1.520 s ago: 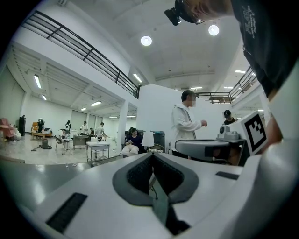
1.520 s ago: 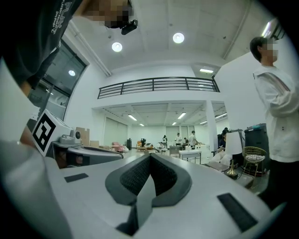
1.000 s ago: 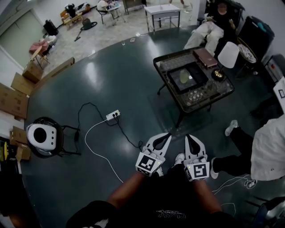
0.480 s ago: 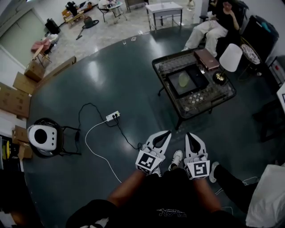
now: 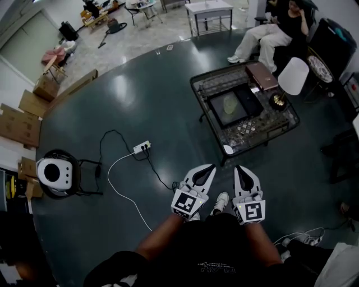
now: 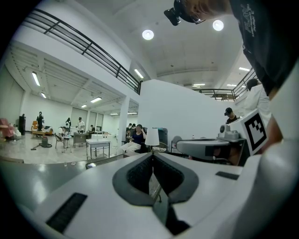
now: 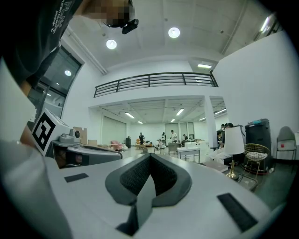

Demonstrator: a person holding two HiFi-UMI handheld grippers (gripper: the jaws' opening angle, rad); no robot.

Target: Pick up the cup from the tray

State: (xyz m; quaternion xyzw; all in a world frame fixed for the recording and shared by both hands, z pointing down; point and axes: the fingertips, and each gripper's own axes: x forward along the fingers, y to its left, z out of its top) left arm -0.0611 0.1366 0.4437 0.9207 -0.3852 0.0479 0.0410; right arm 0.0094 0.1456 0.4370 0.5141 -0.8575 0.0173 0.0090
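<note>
At one o'clock the cup (image 5: 230, 102) sits on its tray (image 5: 250, 98); step closer before opening your closed, empty left gripper (image 5: 208, 168) and right gripper (image 5: 239, 170).

A large open-plan workspace hall: mezzanine railing (image 7: 154, 80), cardboard boxes (image 5: 19, 124), scattered tables (image 5: 208, 8), floor cables (image 5: 120, 193).

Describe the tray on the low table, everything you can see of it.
The tray is a dark, flat rectangle with a thin raised rim; its material is unclear from this distance. It lies flat in the middle of the low table. A pale greenish object, presumably the cup, sits near its middle. Nothing else appears to touch it.
</note>
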